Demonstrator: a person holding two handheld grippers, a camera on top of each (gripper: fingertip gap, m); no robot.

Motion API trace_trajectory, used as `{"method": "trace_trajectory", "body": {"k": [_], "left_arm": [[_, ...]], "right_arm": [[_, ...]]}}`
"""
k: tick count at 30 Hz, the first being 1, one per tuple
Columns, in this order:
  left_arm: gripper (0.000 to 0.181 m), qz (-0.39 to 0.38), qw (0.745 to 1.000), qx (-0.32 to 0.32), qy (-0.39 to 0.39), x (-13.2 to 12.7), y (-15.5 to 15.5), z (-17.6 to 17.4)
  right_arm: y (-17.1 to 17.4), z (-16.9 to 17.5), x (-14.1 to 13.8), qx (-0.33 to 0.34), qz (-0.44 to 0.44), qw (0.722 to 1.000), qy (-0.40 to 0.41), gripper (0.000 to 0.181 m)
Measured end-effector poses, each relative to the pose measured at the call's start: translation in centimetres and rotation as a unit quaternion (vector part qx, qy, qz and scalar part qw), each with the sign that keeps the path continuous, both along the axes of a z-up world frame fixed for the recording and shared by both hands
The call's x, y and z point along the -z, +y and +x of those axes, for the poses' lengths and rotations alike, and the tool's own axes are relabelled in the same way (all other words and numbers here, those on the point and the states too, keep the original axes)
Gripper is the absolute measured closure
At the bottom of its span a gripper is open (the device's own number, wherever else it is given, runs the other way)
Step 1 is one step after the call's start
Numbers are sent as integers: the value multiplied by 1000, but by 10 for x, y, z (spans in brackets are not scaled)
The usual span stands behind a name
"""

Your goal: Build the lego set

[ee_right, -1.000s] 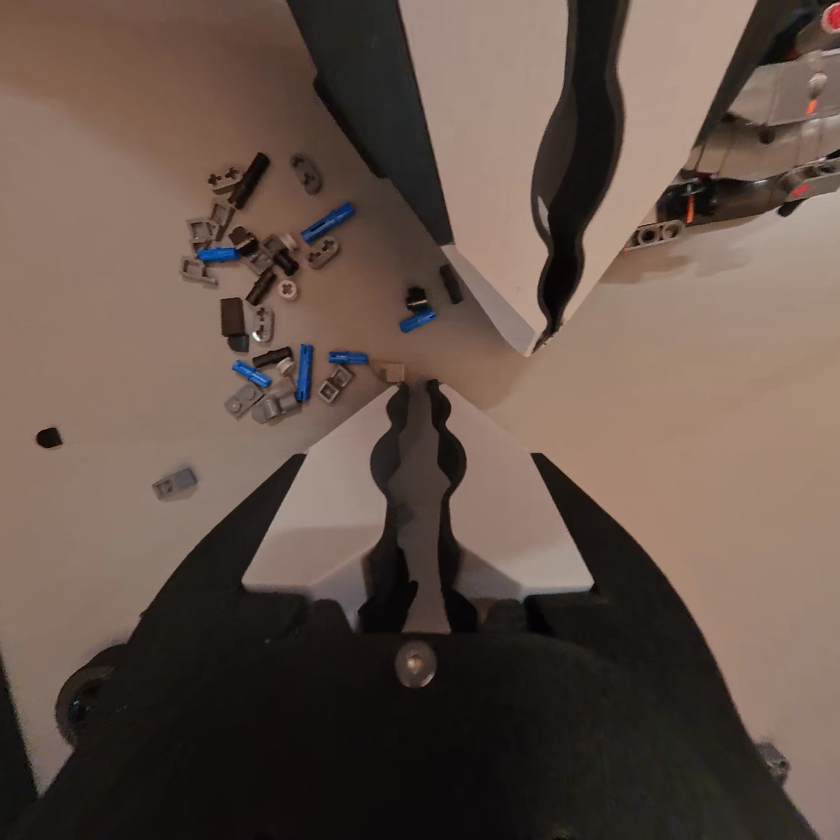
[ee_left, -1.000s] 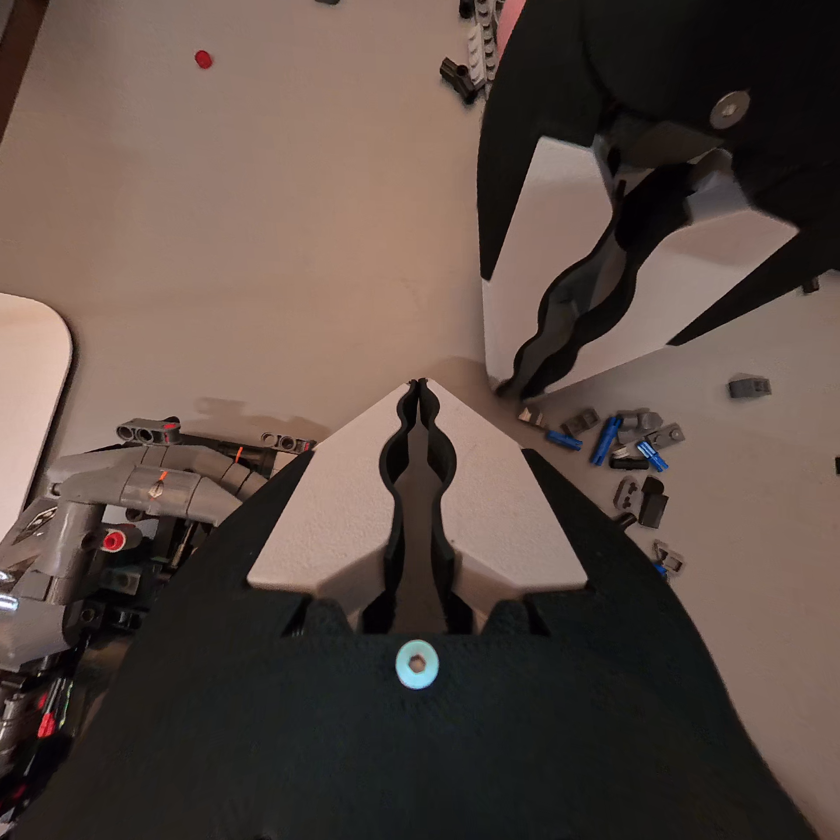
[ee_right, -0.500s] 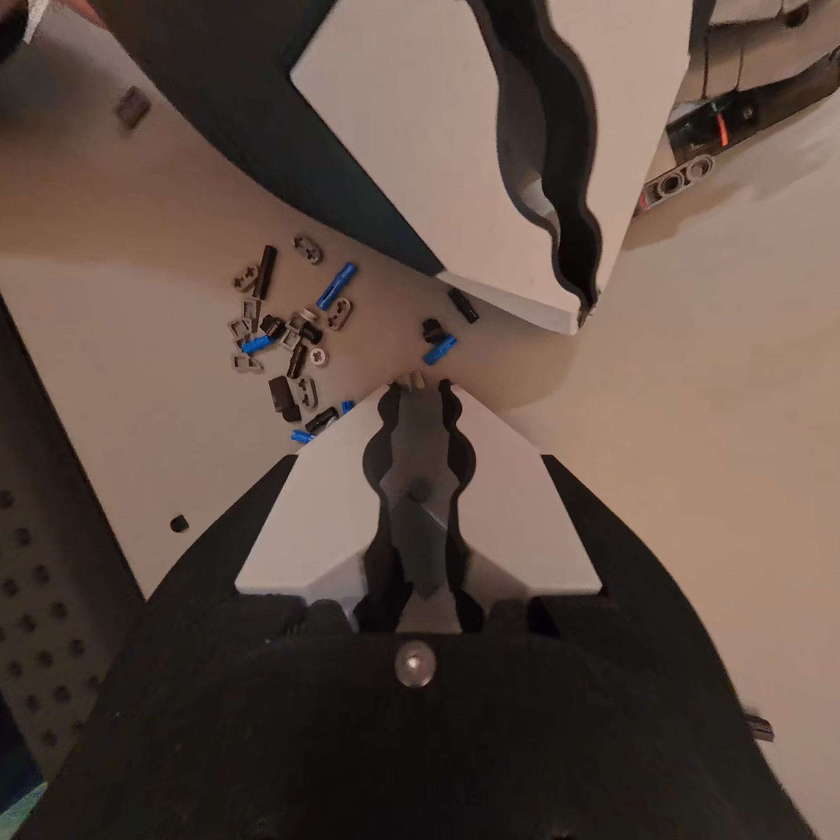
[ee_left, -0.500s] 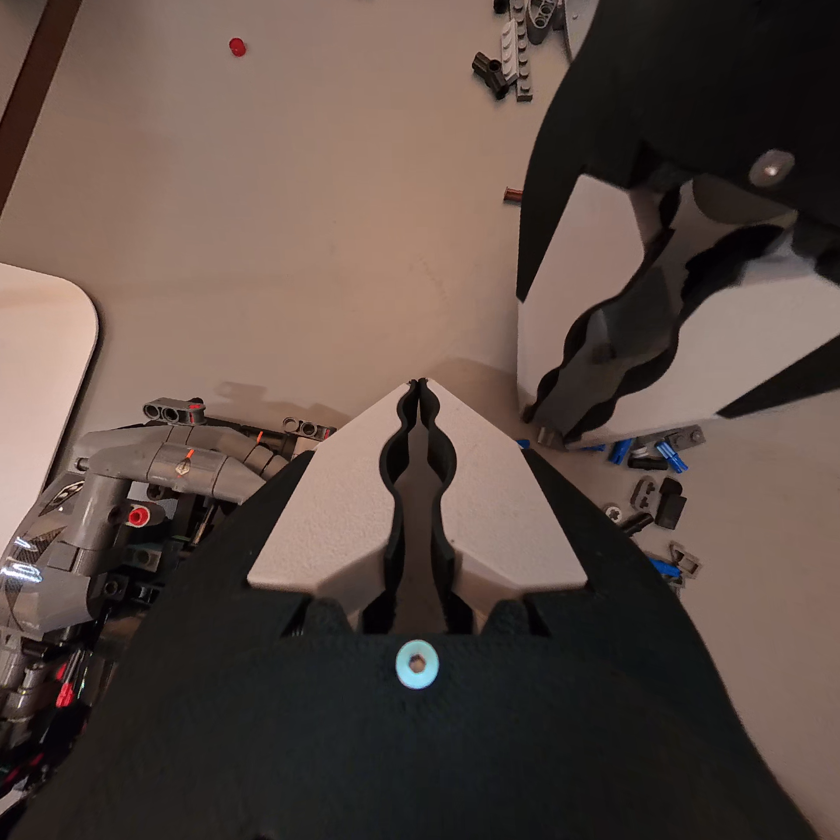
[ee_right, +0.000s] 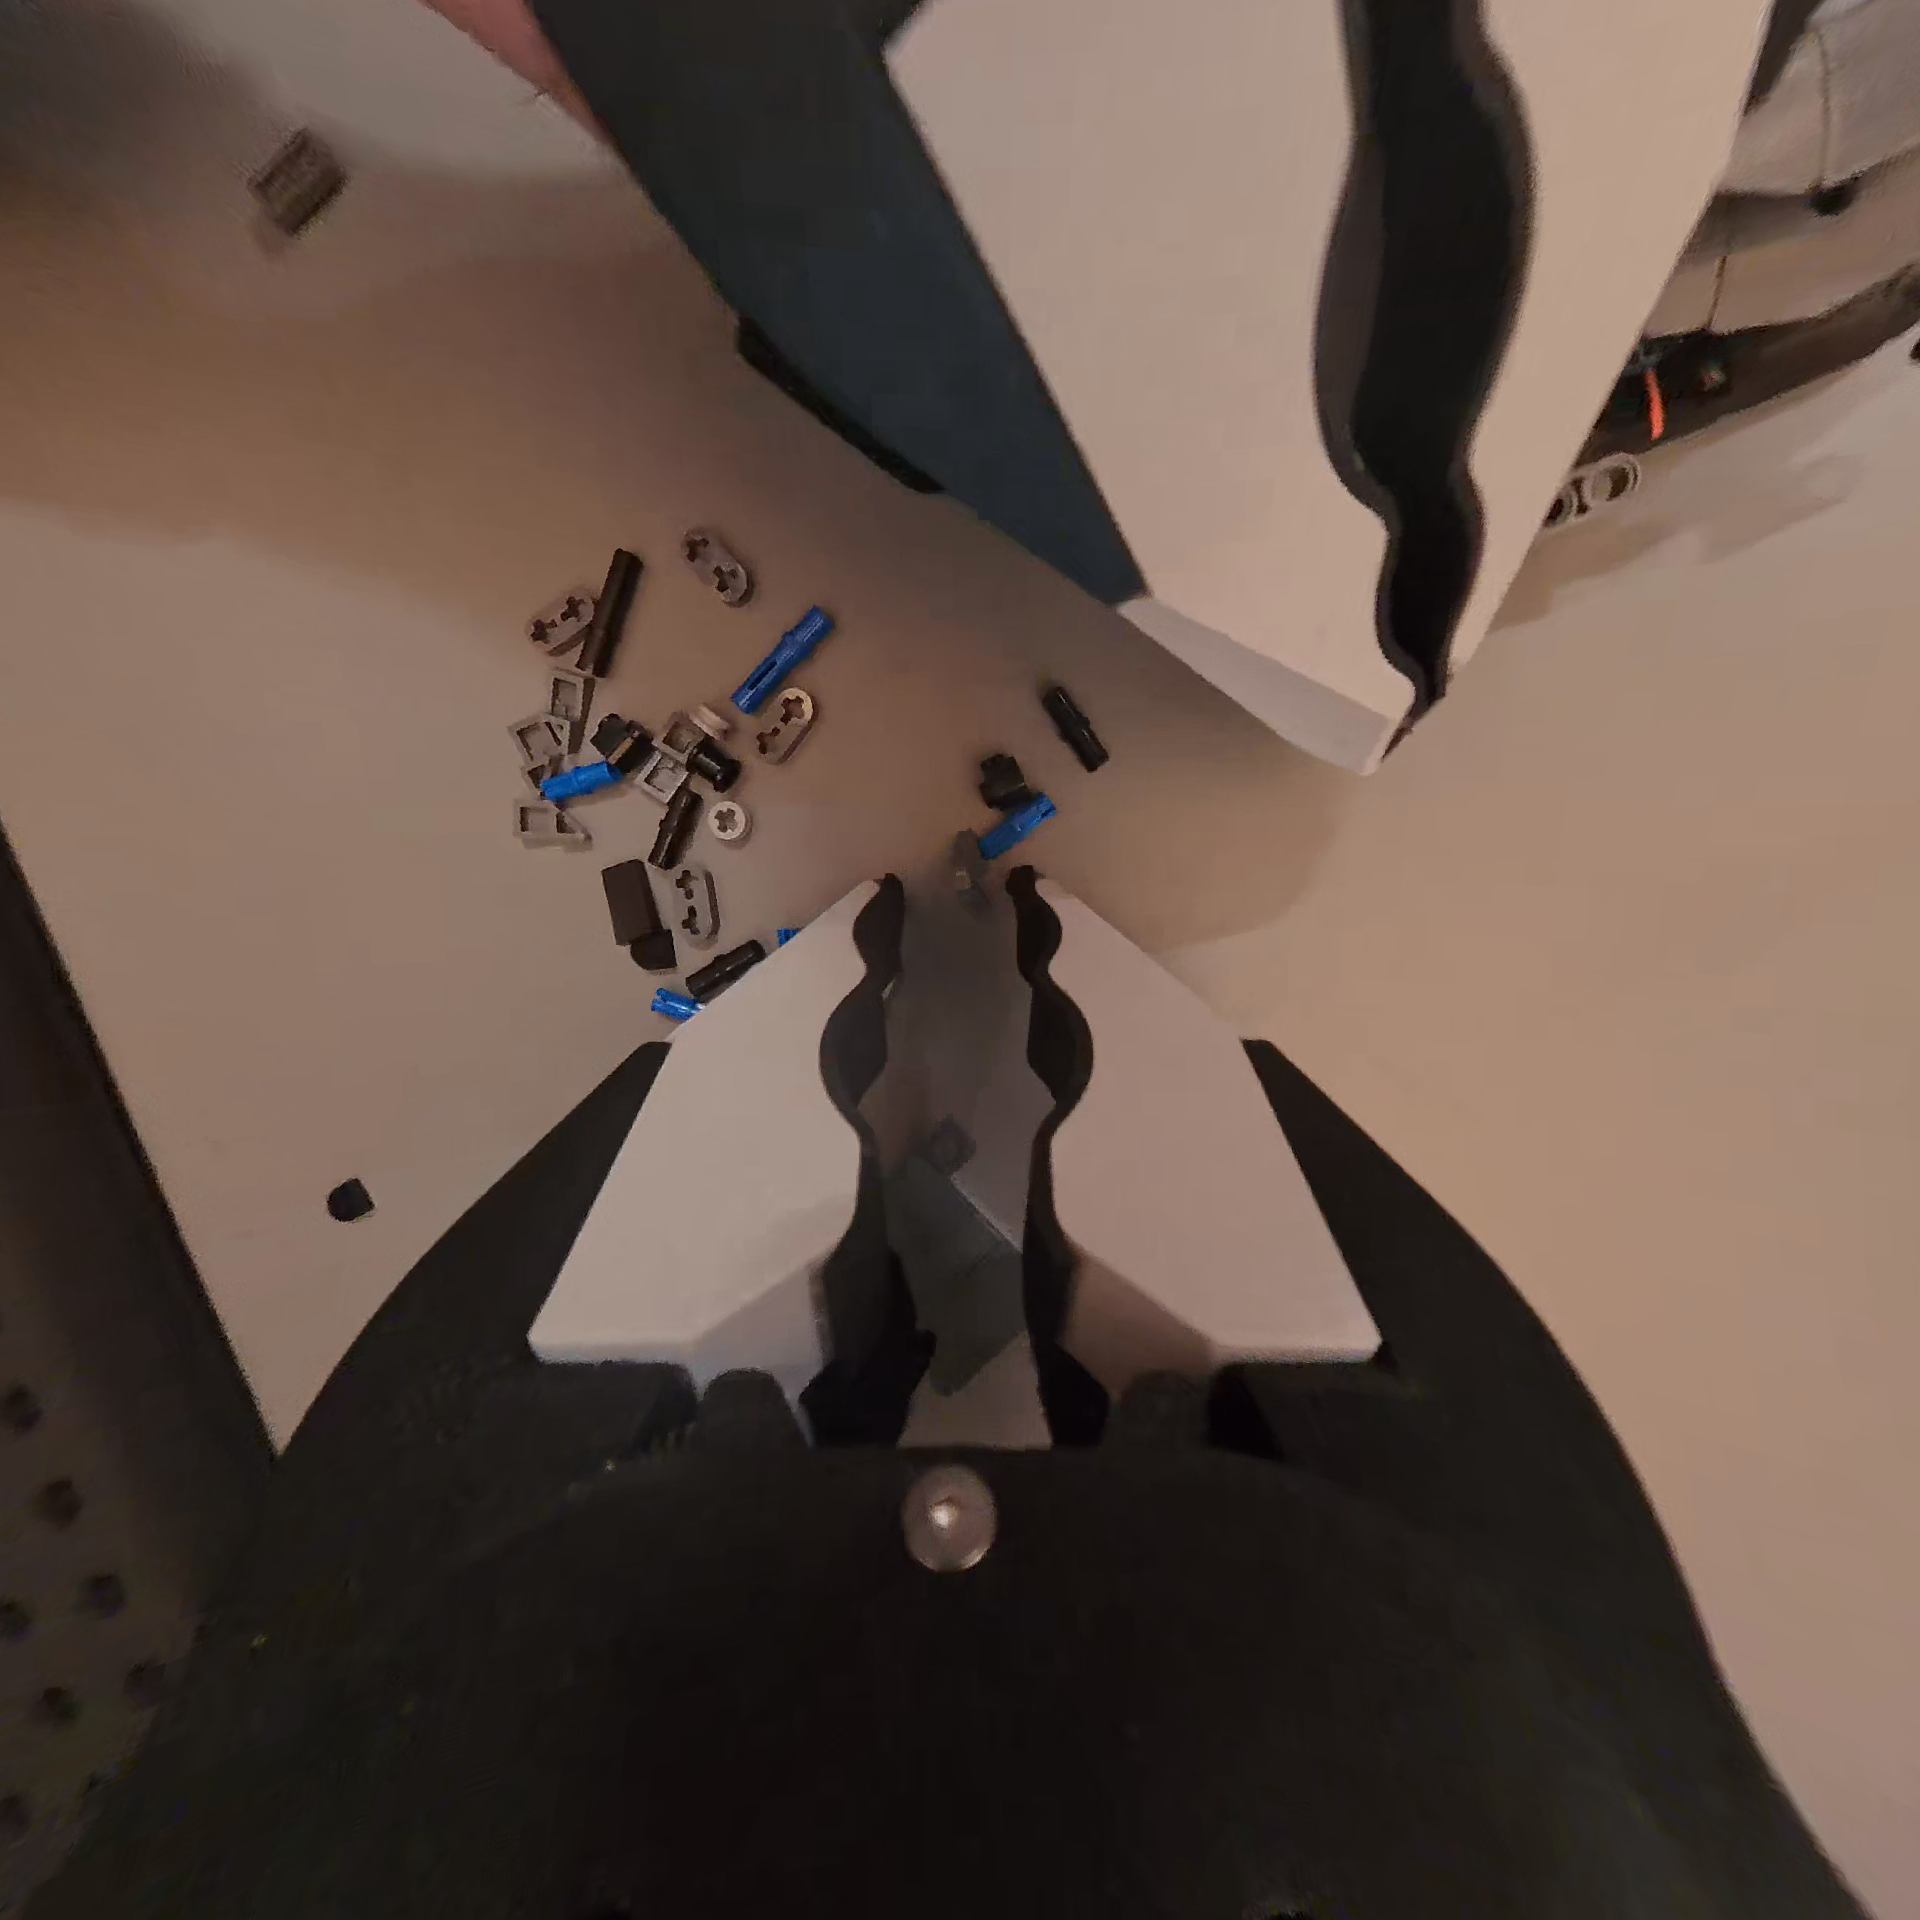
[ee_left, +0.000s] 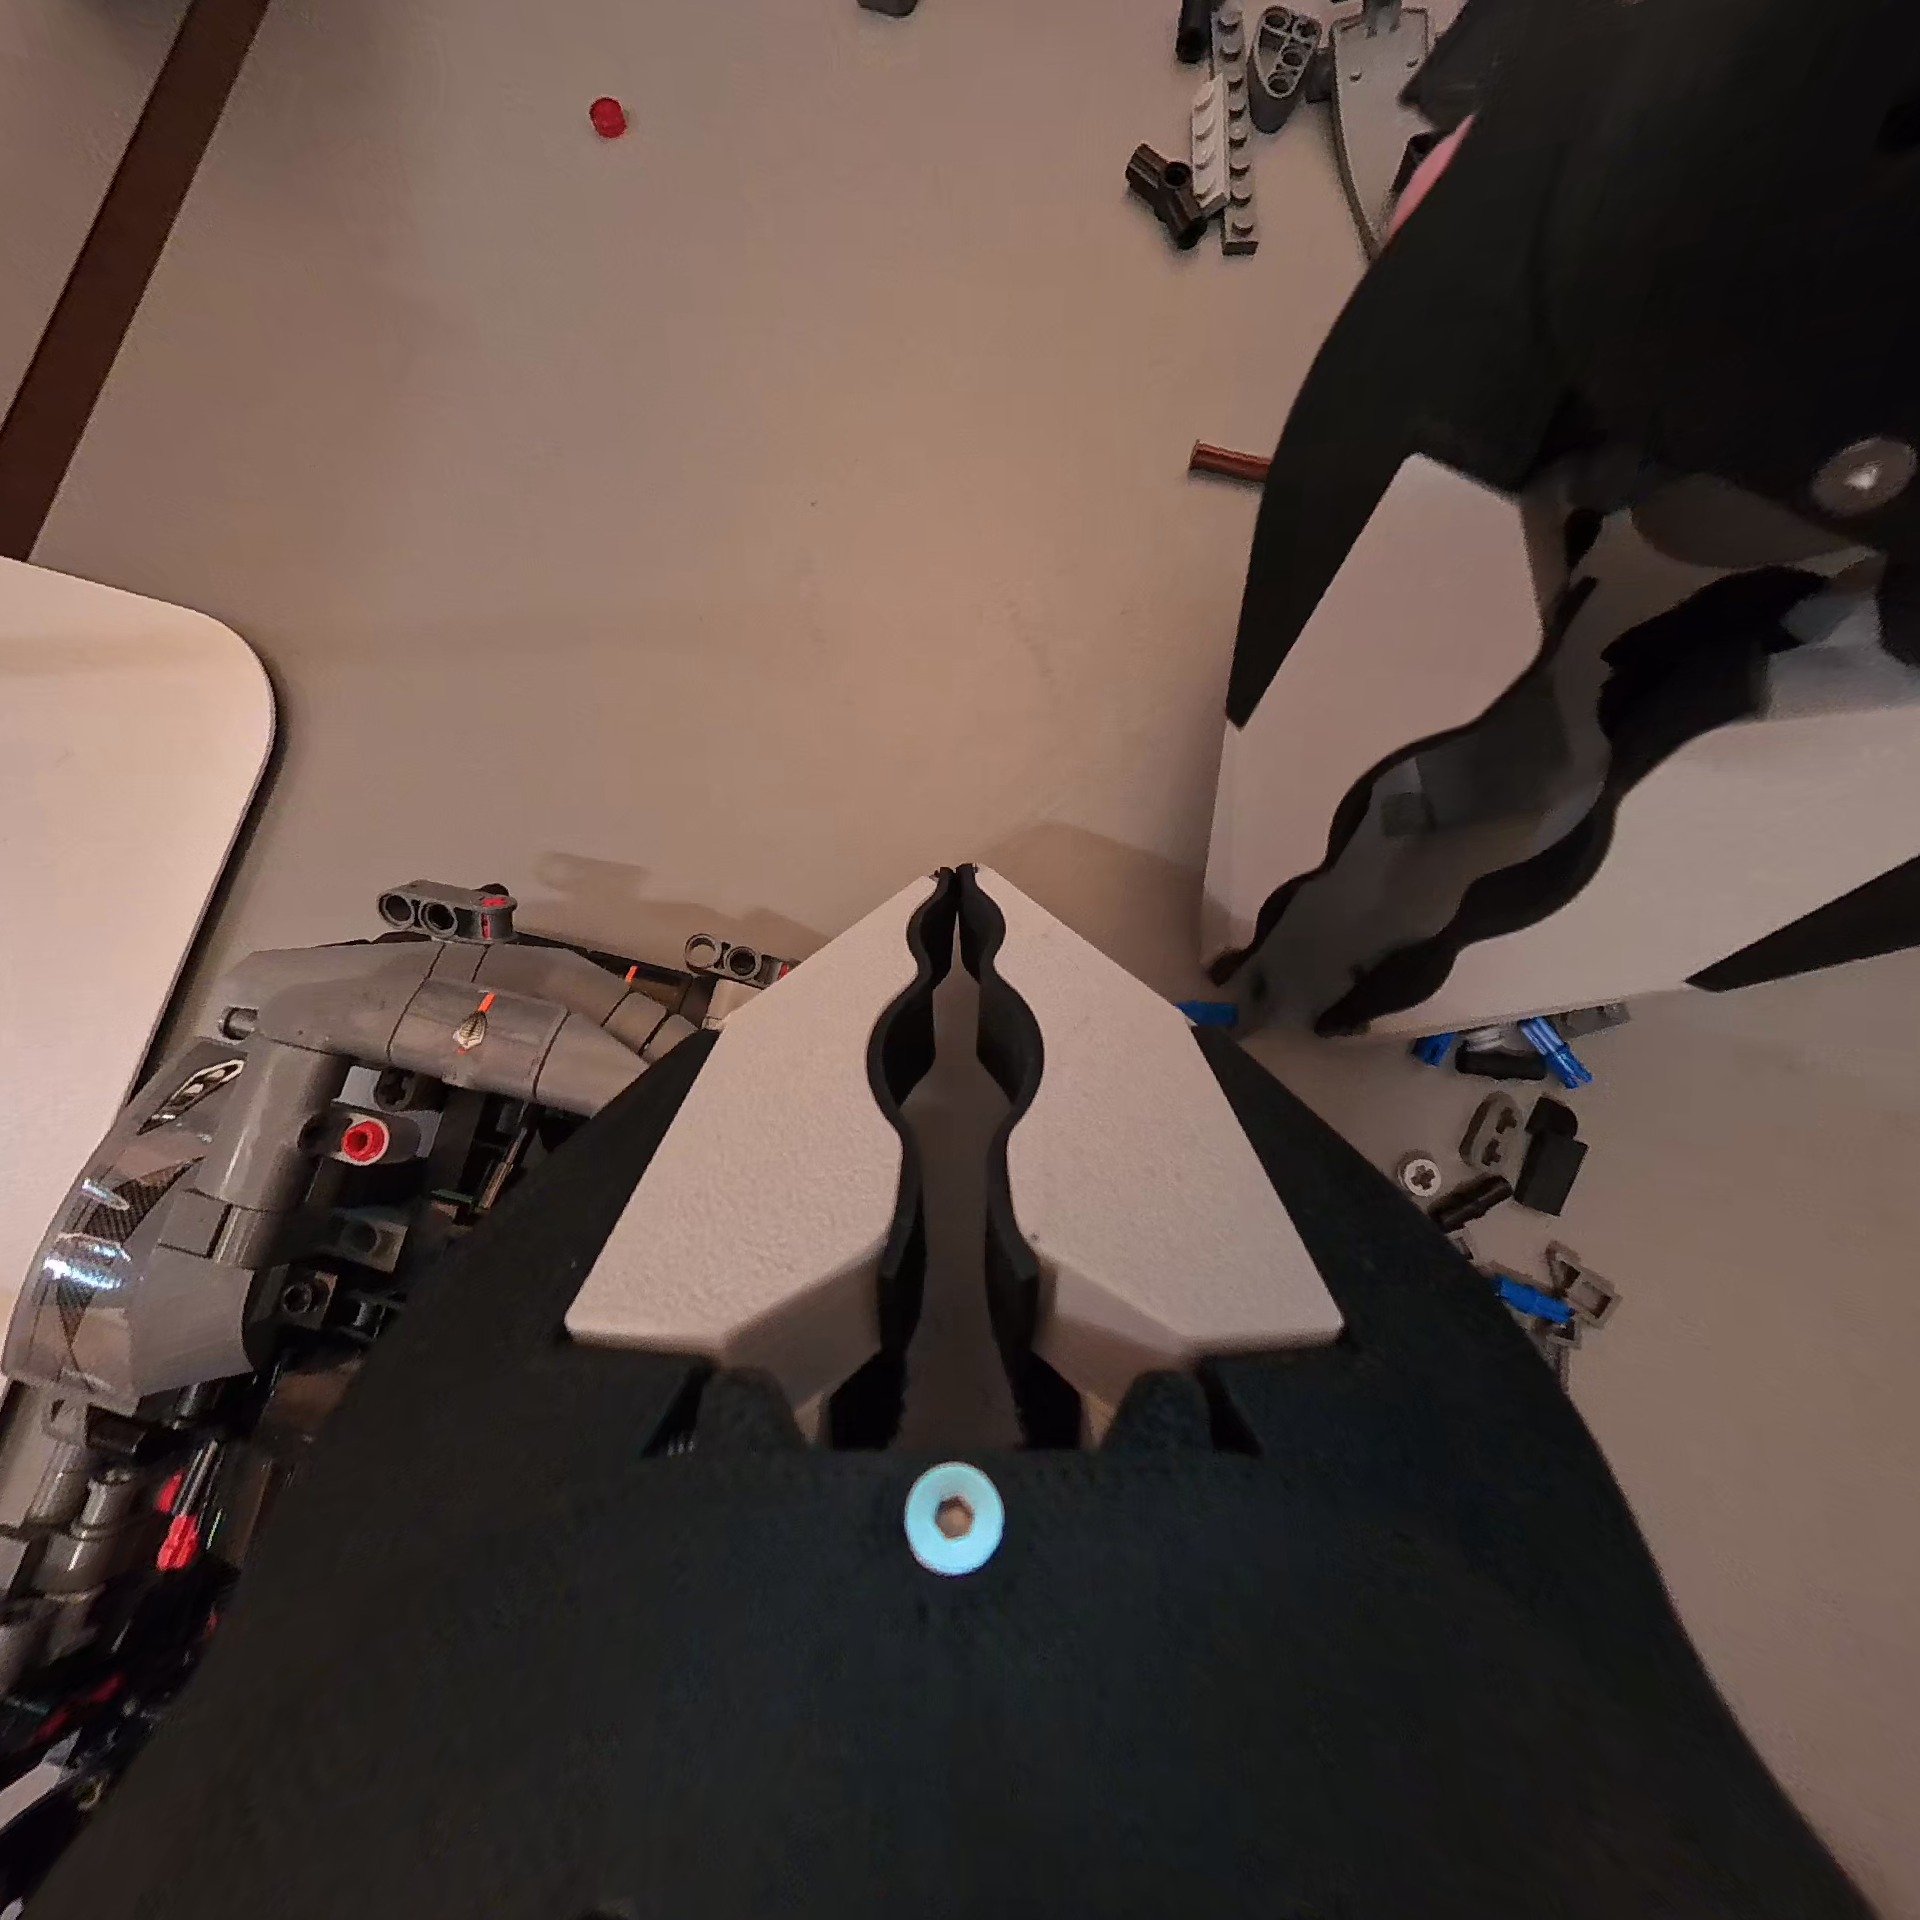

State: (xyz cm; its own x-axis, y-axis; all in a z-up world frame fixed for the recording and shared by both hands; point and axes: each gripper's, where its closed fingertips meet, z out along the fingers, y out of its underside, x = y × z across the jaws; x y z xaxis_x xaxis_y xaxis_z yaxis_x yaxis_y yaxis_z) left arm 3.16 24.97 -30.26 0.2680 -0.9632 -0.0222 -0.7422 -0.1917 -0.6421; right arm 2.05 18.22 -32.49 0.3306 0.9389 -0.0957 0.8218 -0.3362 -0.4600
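My left gripper (ee_left: 957, 871) has its jaws pressed together with nothing between them, hovering over the pale counter (ee_left: 727, 520) just beside the half-built grey lego model (ee_left: 312, 1122), which lies to the gripper's left with red pins showing on its dark frame. My right gripper (ee_right: 954, 883) has its jaws spread a little way, and a flat grey lego piece (ee_right: 951, 1226) sits lengthwise in the gap between them; I cannot tell how firmly it is held. The tips of the right gripper hang just above a small dark grey part (ee_right: 966, 860) next to a blue pin (ee_right: 1016, 826) and a black connector (ee_right: 1001, 779) on the counter. Farther from the model than those, the main scatter of loose parts (ee_right: 644, 769) is spread out: blue pins, black pins, grey liftarm links and small grey plates, with a lone black stud (ee_right: 349, 1201) well apart from them. In the left wrist view, the right gripper (ee_left: 1278, 997) comes down at a slant to the right of the model, its tips touching or almost touching the counter beside the loose blue and black bits. Beyond it lie a brown axle (ee_left: 1229, 460), a cluster of grey plates and a wing-shaped piece (ee_left: 1247, 135), and a single red round stud (ee_left: 607, 115) far across the counter from the model.
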Motion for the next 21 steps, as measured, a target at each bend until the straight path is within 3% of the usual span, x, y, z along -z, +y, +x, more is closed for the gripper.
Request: {"method": "trace_trajectory", "body": {"k": [1, 5, 15, 21], "left_arm": [[181, 0, 1000, 0, 0, 0, 0, 0], [181, 2, 1000, 2, -1, -1, 0, 1], [178, -16, 999, 28, -12, -2, -13, 7], [168, -84, 983, 57, -156, -37, -26, 23]], "right_arm": [[1, 0, 0, -7, 10, 1000, -5, 162], [4, 2, 1, -26, 37, 999, -12, 180], [12, 18, -39, 17, -42, 994, 101, 180], [28, 34, -72, 49, -54, 979, 191, 180]]}}
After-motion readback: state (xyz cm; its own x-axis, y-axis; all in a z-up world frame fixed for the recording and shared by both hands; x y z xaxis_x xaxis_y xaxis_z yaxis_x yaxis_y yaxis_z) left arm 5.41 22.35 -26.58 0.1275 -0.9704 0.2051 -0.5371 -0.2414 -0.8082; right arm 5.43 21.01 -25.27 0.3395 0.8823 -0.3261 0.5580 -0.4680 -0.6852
